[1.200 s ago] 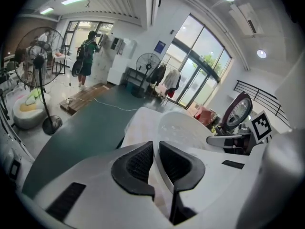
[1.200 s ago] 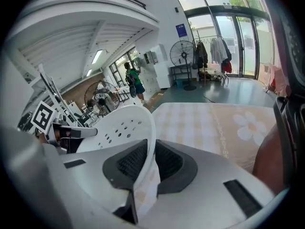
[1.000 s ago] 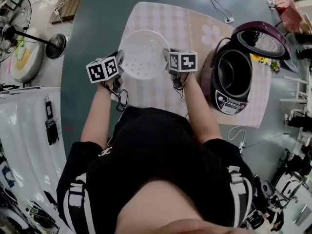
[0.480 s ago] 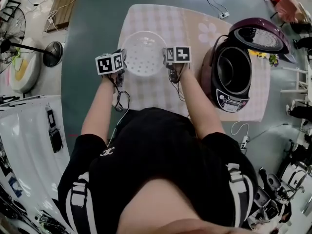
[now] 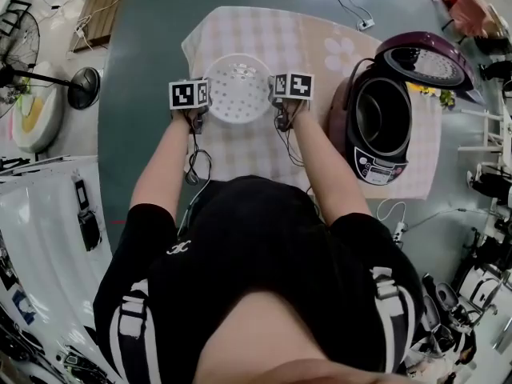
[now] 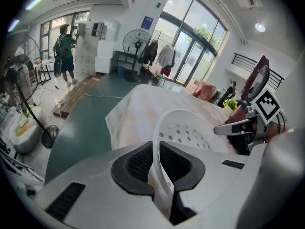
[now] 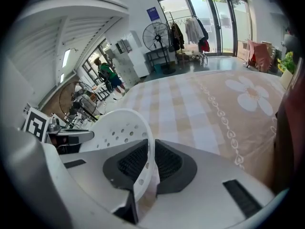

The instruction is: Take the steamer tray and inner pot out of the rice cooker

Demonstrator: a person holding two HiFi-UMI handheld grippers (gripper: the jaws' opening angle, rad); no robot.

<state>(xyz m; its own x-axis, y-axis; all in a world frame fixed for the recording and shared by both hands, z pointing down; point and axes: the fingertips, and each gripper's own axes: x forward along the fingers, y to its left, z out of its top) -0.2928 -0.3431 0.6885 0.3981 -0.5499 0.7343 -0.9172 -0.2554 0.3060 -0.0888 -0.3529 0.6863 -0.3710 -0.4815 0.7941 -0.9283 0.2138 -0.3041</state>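
Observation:
The white perforated steamer tray (image 5: 238, 89) hangs low over the checked tablecloth (image 5: 264, 30), held by both grippers on opposite rims. My left gripper (image 5: 203, 104) is shut on the tray's left rim (image 6: 157, 166); its black pads (image 6: 136, 161) clamp the thin wall. My right gripper (image 5: 274, 96) is shut on the right rim (image 7: 147, 168) in the same way. To the right stands the maroon rice cooker (image 5: 384, 126) with its lid (image 5: 424, 58) up. Its dark inner pot (image 5: 386, 117) sits inside.
The tablecloth (image 7: 214, 109) covers a dark green table (image 5: 144, 94). A cable and plug (image 5: 364, 24) lie at the far edge, another plug (image 5: 396, 229) near the cooker's front. Standing fans (image 5: 48, 74) and a white appliance are on the floor at left. A person (image 6: 64, 42) stands far off.
Both grippers have carried the steamer tray down toward the tablecloth and a little farther from my body. The cooker has not moved.

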